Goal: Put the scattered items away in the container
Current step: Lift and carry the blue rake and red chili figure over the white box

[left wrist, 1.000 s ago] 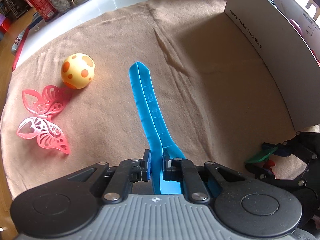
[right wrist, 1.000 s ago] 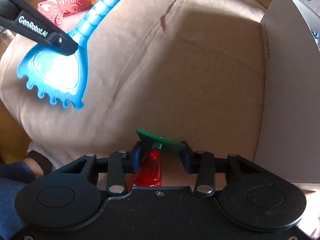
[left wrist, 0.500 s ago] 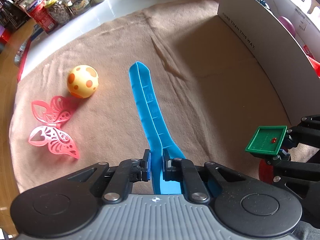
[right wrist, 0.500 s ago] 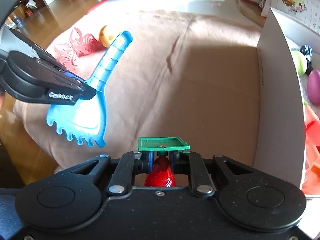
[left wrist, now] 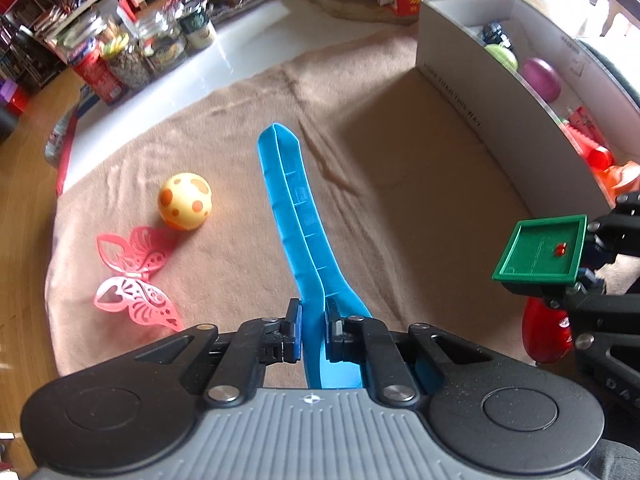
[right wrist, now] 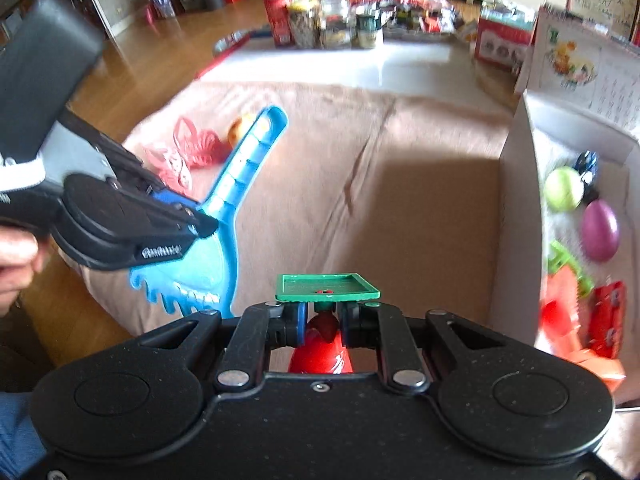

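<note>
Your left gripper (left wrist: pixel 311 330) is clenched on the blue toy rake (left wrist: pixel 298 216), held clear above the tan cloth (left wrist: pixel 380 184). Your right gripper (right wrist: pixel 324 316) is clamped on the neck of the red toy with green square top (right wrist: pixel 326 286), just beside the white box (right wrist: pixel 516 216).

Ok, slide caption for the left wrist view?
Left gripper holds blue rake; spotted ball and pink butterfly lie on the cloth.
</note>
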Demonstrator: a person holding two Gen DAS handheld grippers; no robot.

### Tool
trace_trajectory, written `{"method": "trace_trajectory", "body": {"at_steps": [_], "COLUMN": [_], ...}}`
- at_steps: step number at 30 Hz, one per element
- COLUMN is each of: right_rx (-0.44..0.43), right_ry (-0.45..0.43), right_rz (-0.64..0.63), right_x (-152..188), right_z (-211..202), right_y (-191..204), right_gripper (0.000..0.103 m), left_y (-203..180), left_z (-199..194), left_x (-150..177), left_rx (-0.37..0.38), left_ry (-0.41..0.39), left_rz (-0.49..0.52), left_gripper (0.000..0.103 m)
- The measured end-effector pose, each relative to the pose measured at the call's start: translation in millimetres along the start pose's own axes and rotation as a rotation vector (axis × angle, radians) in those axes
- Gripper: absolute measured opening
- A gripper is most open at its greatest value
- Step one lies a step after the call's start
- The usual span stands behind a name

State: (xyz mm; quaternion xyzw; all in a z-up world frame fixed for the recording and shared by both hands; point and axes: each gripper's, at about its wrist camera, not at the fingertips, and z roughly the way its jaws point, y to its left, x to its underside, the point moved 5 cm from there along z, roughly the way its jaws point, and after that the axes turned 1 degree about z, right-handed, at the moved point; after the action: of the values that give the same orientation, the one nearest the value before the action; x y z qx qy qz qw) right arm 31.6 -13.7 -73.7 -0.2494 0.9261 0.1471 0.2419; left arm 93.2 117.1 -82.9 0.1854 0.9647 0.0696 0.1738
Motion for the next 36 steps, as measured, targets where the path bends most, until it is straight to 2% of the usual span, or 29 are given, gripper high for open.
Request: {"method": "trace_trajectory", "body": {"at_steps": [11,15,26,36], "right_rx": [0.034,0.075,0.165,0.215], "right_ry": [-0.086,-0.114,-0.135,-0.140], "right_rz": [0.031,0.036,0.095,0.144], "right_x": [-25,-31,-41,-42], "right_z": [-64,-86,-127,-152], "right_y": [-32,-50,-115,-167], "right_gripper": [0.015,0.015,0.015,0.015], "left_y": [-38,-58,-124,-181], "left_z": [-48,-67,-111,-125], "left_x": [-26,-39,-81,-119], "left_rx": [0.007,0.021,0.036,0.075], "left_ry": [-0.073,-0.101,-0.166,-0.196], "left_rz": [0.062,0.087,0.183,0.228], "left_gripper": [0.010,0.010,0.010,0.010]}}
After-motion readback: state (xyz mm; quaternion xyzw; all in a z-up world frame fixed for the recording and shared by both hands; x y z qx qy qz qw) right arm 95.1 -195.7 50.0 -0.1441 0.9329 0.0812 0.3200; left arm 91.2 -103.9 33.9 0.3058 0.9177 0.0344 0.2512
